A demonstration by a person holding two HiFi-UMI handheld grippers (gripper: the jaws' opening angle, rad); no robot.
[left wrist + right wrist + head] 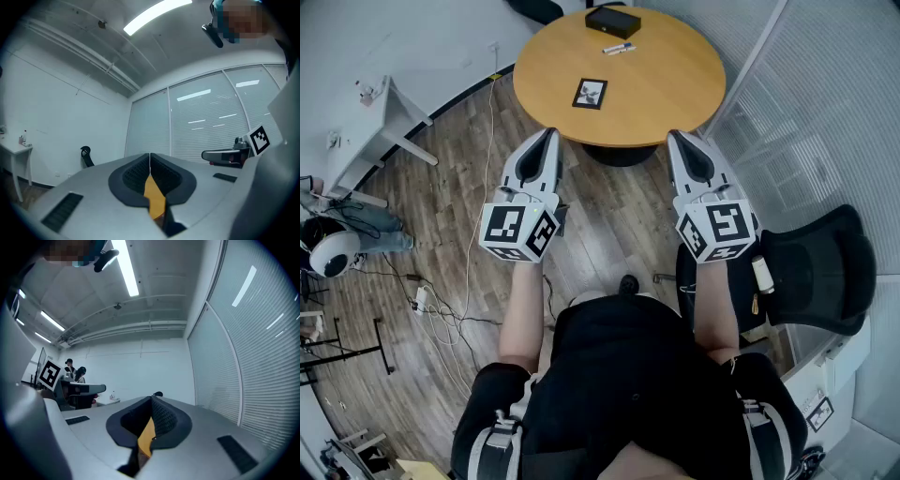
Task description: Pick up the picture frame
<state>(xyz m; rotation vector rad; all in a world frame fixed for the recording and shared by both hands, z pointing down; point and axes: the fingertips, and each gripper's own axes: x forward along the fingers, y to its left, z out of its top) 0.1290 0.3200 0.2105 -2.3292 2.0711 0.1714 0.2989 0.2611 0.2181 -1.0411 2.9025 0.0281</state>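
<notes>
Bright ceiling strip lights (157, 14); dark, distorted fisheye edges.

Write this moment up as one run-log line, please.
left gripper: shut, empty | right gripper: shut, empty | frame: flat on table, untouched | pickup: not yet begun

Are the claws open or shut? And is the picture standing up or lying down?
left claw: shut, empty.
right claw: shut, empty.
picture frame: lying flat on the table, untouched.
marker: lying on its side.
black box: resting flat on the table.
</notes>
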